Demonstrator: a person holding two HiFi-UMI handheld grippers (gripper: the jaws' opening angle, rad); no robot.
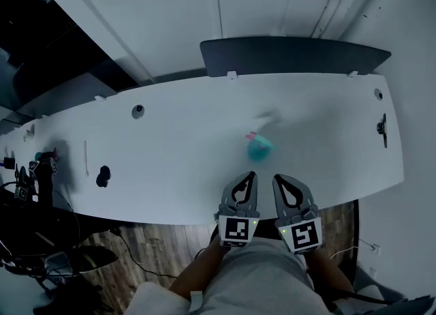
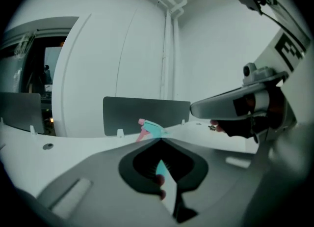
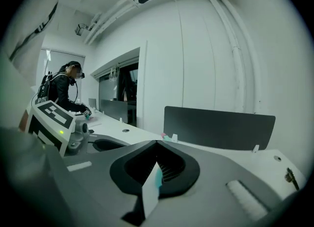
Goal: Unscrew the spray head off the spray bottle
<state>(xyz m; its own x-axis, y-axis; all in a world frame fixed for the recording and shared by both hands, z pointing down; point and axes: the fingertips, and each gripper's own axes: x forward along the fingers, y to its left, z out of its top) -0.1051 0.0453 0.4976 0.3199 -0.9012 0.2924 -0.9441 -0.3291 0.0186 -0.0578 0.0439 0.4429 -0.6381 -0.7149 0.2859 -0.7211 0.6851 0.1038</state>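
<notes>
Both claws are closed on nothing. Head view: left claw (image 1: 250,174) and right claw (image 1: 278,178) lie side by side at the near edge of the desk (image 1: 177,153), with the spray bottle (image 1: 259,147) just ahead, untouched. Left gripper view: the teal spray head (image 2: 151,129) shows beyond the meeting tips. Right gripper view: the same. Each claw should open, one for the body, one for the head.

Teal spray bottle (image 1: 259,148) standing upright on the white table (image 1: 170,150), right of centre and well short of the far edge; spray head (image 2: 153,129) on top, not yet unscrewed; teal, with pink nozzle and trigger; nozzle turned leftward in the left gripper view; lower body mostly hidden there.
</notes>
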